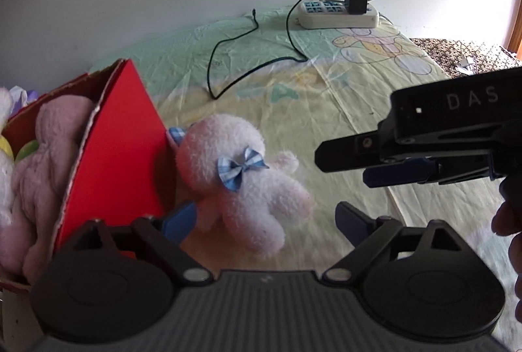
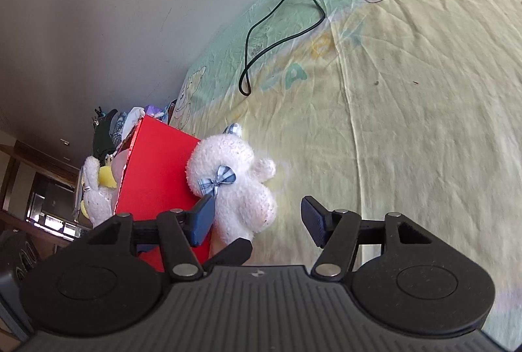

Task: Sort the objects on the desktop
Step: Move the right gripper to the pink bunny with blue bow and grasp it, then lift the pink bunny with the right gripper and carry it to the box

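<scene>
A white plush bear [image 1: 241,176] with a blue checked bow lies on the yellow-green sheet, leaning against the side of a red cardboard box [image 1: 120,156]. My left gripper [image 1: 266,220] is open just in front of the bear, with the bear's legs between its blue pads; the left pad sits close to the box wall. My right gripper [image 1: 345,166] comes in from the right, a short way from the bear. In the right wrist view the right gripper [image 2: 257,216] is open, with the bear [image 2: 235,176] partly between its fingers beside the box [image 2: 156,176].
The box holds a pink plush toy [image 1: 49,149] and other soft toys [image 2: 94,189]. A white power strip [image 1: 336,14] with a black charger and a looping black cable [image 1: 228,42] lies at the back by the wall. A hand [image 1: 509,221] shows at the right edge.
</scene>
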Demonstrator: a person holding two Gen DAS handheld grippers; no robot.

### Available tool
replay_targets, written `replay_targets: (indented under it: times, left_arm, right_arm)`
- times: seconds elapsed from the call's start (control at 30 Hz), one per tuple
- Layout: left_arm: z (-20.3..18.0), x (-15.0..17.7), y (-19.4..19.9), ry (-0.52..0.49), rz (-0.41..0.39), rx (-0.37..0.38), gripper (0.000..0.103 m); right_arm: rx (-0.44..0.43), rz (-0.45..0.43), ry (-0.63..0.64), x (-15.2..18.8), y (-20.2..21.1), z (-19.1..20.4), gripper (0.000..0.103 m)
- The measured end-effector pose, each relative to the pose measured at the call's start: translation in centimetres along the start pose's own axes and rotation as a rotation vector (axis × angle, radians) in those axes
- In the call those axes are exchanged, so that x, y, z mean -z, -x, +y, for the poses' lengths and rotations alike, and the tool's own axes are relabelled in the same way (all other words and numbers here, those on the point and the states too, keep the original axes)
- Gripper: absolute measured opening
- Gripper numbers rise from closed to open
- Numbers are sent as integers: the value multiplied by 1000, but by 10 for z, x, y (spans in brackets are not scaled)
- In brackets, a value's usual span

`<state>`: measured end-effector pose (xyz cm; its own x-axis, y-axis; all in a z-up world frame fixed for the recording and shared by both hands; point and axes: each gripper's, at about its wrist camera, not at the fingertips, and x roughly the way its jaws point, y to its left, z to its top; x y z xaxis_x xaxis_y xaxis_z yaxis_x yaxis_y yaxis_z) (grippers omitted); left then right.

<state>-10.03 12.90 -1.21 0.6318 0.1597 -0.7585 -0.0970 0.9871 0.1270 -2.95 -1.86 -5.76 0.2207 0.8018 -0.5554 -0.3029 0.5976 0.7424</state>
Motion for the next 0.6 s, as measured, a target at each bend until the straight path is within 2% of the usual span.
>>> replay_targets:
  times: [0.2, 0.4, 0.5, 0.6]
  left_arm:
    - [7, -5, -23, 44, 30, 25, 94]
    - [16, -10, -38, 65, 64, 52, 79]
    - [20, -13, -41, 79, 73, 68, 78]
    - [20, -14, -41, 80, 71, 77, 78]
  right_arm:
    - [-15, 59, 15, -11, -32, 1, 66]
    - [-41, 115, 13, 2, -60, 2, 67]
    - [-69, 131, 27, 2, -69, 4, 64]
    - [-102, 151, 10, 1, -75, 0, 55]
